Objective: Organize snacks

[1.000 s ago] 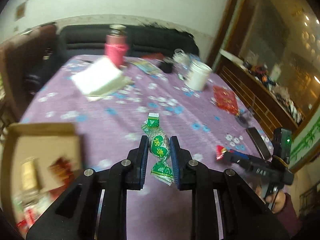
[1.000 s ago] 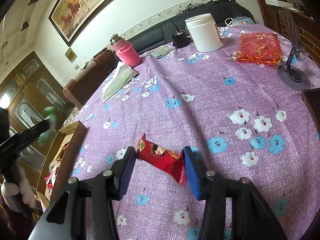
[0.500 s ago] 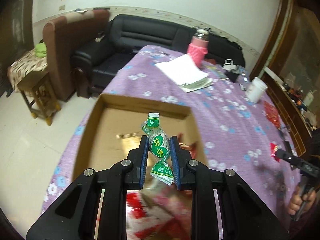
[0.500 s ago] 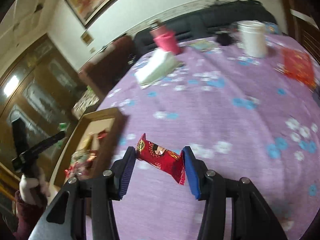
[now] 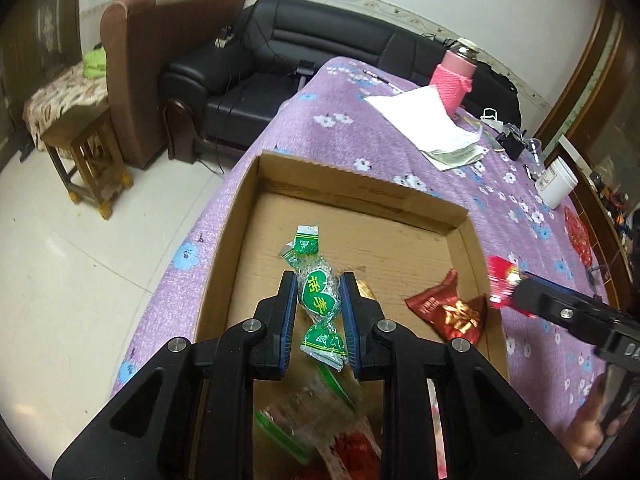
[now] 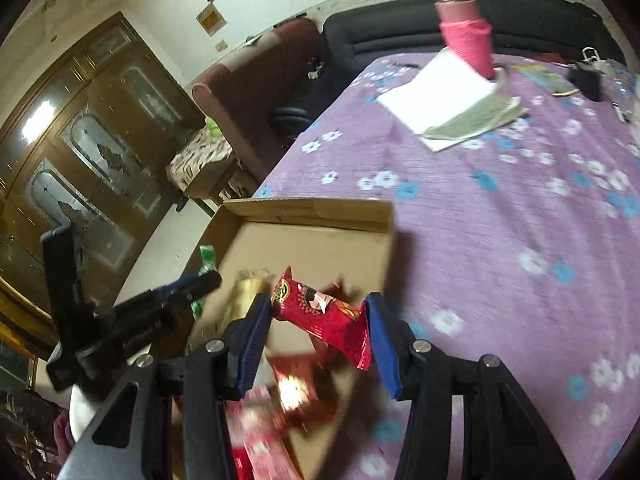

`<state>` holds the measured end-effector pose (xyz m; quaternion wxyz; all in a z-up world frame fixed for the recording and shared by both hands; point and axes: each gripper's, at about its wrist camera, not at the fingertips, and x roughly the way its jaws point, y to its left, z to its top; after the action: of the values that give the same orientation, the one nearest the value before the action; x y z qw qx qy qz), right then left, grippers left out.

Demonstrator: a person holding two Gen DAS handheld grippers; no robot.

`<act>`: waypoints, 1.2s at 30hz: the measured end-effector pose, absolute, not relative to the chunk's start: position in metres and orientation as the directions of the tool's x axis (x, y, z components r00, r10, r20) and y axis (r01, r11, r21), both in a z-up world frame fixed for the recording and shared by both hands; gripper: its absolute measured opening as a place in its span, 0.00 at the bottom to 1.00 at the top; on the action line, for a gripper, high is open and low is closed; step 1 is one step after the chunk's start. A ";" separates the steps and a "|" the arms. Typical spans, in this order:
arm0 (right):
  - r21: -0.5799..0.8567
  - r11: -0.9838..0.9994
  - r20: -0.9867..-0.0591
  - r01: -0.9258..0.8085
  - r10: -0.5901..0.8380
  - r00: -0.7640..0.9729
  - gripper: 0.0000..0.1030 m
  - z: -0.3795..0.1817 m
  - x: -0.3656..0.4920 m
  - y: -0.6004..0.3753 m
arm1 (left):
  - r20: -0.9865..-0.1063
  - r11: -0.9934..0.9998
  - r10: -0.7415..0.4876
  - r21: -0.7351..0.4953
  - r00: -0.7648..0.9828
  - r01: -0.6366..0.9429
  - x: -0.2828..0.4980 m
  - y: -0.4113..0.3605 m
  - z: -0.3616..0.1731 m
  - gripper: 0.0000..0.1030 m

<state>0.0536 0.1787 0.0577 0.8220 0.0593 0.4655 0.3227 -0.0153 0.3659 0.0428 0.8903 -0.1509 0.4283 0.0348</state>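
The worktop point(image 5: 360, 128) with its purple flowered cloth fills the view ahead of both tools, and a sofa point(image 5: 320, 52) stands beyond its far edge. A cardboard box point(image 5: 360, 188) lies open on the worktop, directly under and in front of the left tool point(image 5: 318, 304) and below and to the left of the right tool point(image 6: 318, 316). Far ahead of the tools there are white papers point(image 5: 424, 120) and a pink bottle point(image 5: 456, 80); a white jar point(image 5: 558, 184) stands to the far right of the left tool. The left tool is clenched on a green candy point(image 5: 318, 300), which it holds upright above the box floor, with the twisted ends sticking out above and below the pads. The right tool grips a red snack pack point(image 6: 324, 312) across its jaws, held over the near right corner of the box. In the box, a dark red packet point(image 5: 448, 312) lies to the right of the left tool, and more wrappers point(image 5: 312, 412), blurred, lie under it.
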 end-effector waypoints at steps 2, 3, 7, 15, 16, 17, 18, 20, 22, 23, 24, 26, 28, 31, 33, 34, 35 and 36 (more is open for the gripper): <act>0.397 0.786 -0.735 -0.475 0.582 0.348 0.50 0.053 0.061 0.193 | -0.779 0.943 -0.073 -0.257 0.623 -0.210 -0.012 0.371 0.039 0.21; 0.398 0.786 -0.739 -0.473 0.580 0.342 0.50 0.050 0.066 0.200 | -0.781 0.937 -0.080 -0.271 0.620 -0.221 -0.010 0.375 0.037 0.21; 0.396 0.794 -0.750 -0.461 0.570 0.337 0.53 0.039 0.081 0.217 | -0.780 0.919 -0.098 -0.309 0.618 -0.243 -0.008 0.382 0.034 0.24; 0.425 0.789 -0.734 -0.443 0.587 0.341 0.66 0.041 0.082 0.209 | -0.747 0.913 -0.107 -0.334 0.656 -0.232 -0.027 0.380 0.051 0.37; 0.418 0.791 -0.733 -0.448 0.585 0.349 0.66 0.045 0.078 0.204 | -0.737 0.915 -0.106 -0.336 0.667 -0.226 -0.033 0.378 0.056 0.37; 0.398 0.798 -0.733 -0.452 0.573 0.367 0.66 0.050 0.071 0.197 | -0.726 0.916 -0.105 -0.337 0.679 -0.218 -0.040 0.375 0.062 0.37; 0.378 0.804 -0.732 -0.459 0.563 0.383 0.66 0.054 0.066 0.192 | -0.713 0.918 -0.101 -0.336 0.694 -0.212 -0.048 0.372 0.069 0.37; 0.337 0.810 -0.719 -0.480 0.550 0.425 0.66 0.065 0.045 0.173 | -0.682 0.925 -0.082 -0.324 0.727 -0.200 -0.068 0.361 0.085 0.37; 0.290 0.827 -0.703 -0.481 0.525 0.479 0.68 0.072 0.023 0.150 | -0.645 0.930 -0.073 -0.319 0.761 -0.180 -0.086 0.348 0.099 0.41; 0.277 0.835 -0.692 -0.475 0.517 0.504 0.69 0.074 0.013 0.138 | -0.622 0.934 -0.063 -0.313 0.780 -0.174 -0.096 0.338 0.105 0.53; 0.269 0.844 -0.680 -0.465 0.508 0.529 0.70 0.076 0.003 0.124 | -0.605 0.936 -0.054 -0.308 0.794 -0.171 -0.102 0.331 0.110 0.60; 0.271 0.857 -0.663 -0.439 0.497 0.560 0.71 0.077 -0.012 0.100 | -0.564 0.942 -0.059 -0.303 0.824 -0.141 -0.114 0.307 0.120 0.60; 0.295 0.866 -0.656 -0.404 0.491 0.574 0.71 0.076 -0.023 0.074 | -0.532 0.949 -0.074 -0.297 0.843 -0.104 -0.123 0.282 0.126 0.60; 0.331 0.873 -0.648 -0.358 0.486 0.586 0.71 0.075 -0.035 0.043 | -0.495 0.970 -0.047 -0.232 0.868 -0.079 -0.135 0.245 0.133 0.60; 0.327 0.884 -0.640 -0.335 0.468 0.610 0.71 0.075 -0.046 0.025 | -0.458 0.984 0.013 -0.153 0.889 -0.093 -0.144 0.219 0.135 0.61; 0.319 0.892 -0.634 -0.321 0.453 0.627 0.71 0.075 -0.052 0.016 | -0.442 0.987 0.036 -0.124 0.896 -0.101 -0.148 0.209 0.134 0.61; 0.314 0.897 -0.628 -0.310 0.441 0.641 0.71 0.076 -0.057 0.009 | -0.428 0.989 0.058 -0.095 0.902 -0.109 -0.150 0.199 0.134 0.61; 0.310 0.904 -0.620 -0.295 0.428 0.658 0.71 0.076 -0.063 0.000 | -0.418 0.991 0.074 -0.068 0.906 -0.112 -0.151 0.188 0.134 0.62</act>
<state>-0.0631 -0.0005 0.0763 0.9059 0.0917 0.3623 0.1993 -0.1512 0.1877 0.1341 0.9750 -0.0454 0.2120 0.0477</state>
